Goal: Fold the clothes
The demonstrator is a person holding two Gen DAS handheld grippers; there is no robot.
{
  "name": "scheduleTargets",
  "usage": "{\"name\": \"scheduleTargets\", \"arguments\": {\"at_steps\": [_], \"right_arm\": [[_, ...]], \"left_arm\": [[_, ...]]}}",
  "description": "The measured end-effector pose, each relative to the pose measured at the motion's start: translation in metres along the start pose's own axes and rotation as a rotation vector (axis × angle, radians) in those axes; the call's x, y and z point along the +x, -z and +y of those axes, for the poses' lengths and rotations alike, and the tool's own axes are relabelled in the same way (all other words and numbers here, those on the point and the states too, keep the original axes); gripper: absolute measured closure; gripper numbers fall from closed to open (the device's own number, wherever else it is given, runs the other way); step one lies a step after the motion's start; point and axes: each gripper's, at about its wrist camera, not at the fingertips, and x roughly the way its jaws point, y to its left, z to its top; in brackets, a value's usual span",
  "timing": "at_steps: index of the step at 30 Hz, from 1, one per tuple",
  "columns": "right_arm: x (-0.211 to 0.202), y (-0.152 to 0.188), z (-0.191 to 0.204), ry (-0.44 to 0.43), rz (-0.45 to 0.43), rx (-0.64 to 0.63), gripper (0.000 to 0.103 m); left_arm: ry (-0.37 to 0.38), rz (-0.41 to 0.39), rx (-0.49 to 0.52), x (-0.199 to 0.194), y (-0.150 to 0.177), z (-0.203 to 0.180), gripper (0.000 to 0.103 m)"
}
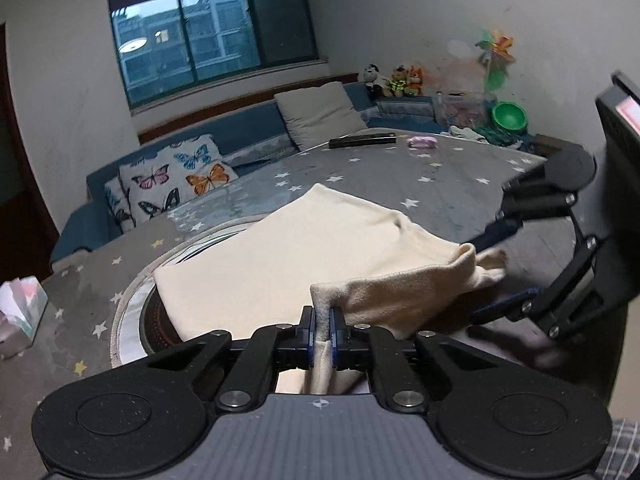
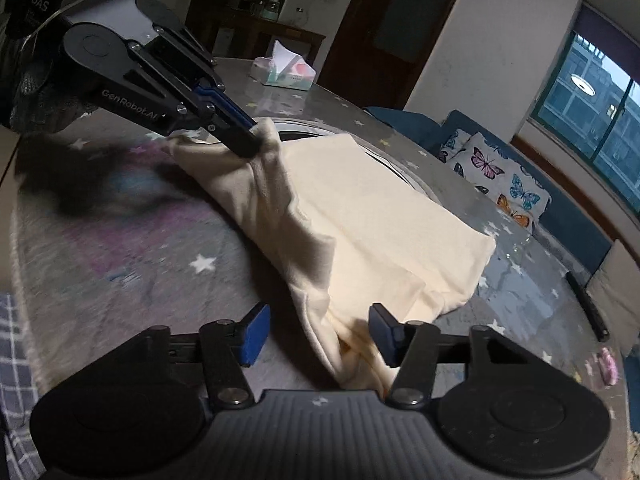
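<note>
1. A cream garment (image 2: 372,216), folded into a thick slab with a bunched, wrinkled near edge, lies on the star-patterned desk (image 2: 160,264).
2. The left gripper (image 1: 322,326) is pressed together, pinching a raised fold of that edge.
3. The right gripper (image 2: 318,332) is spread wide, its pads either side of another bunched corner.

A home living room: a blue sofa (image 1: 248,128) under a window (image 1: 212,32) carries a butterfly cushion (image 1: 176,180), soft toys (image 1: 394,80) sit in the corner, and a tissue box (image 2: 284,70) stands on a star-patterned tablecloth (image 1: 400,176).
</note>
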Motion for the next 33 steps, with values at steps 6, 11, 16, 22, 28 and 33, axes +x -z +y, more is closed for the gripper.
{"name": "scheduleTargets", "arguments": {"at_steps": [6, 11, 16, 22, 28, 33], "right_arm": [[0.008, -0.005, -0.028, -0.038, 0.022, 0.11, 0.082], [0.005, -0.009, -0.043, -0.073, 0.023, 0.194, 0.093], [0.004, -0.016, -0.047, -0.08, 0.015, 0.237, 0.094], [0.002, -0.019, -0.049, -0.061, 0.005, 0.268, 0.095], [-0.005, -0.017, -0.042, -0.036, -0.02, 0.289, 0.097], [-0.03, -0.018, -0.033, -0.036, -0.057, 0.281, 0.097]], "left_arm": [[0.0, 0.027, 0.008, -0.002, 0.015, -0.001, 0.091], [-0.024, 0.028, 0.065, -0.018, 0.036, -0.013, 0.06], [-0.06, 0.039, 0.191, -0.023, 0.055, -0.029, 0.057], [-0.086, 0.042, 0.307, -0.012, 0.062, -0.036, 0.075], [-0.061, 0.052, 0.223, -0.016, 0.057, -0.021, 0.098], [-0.041, 0.023, 0.186, -0.05, 0.051, -0.023, 0.098]]}}
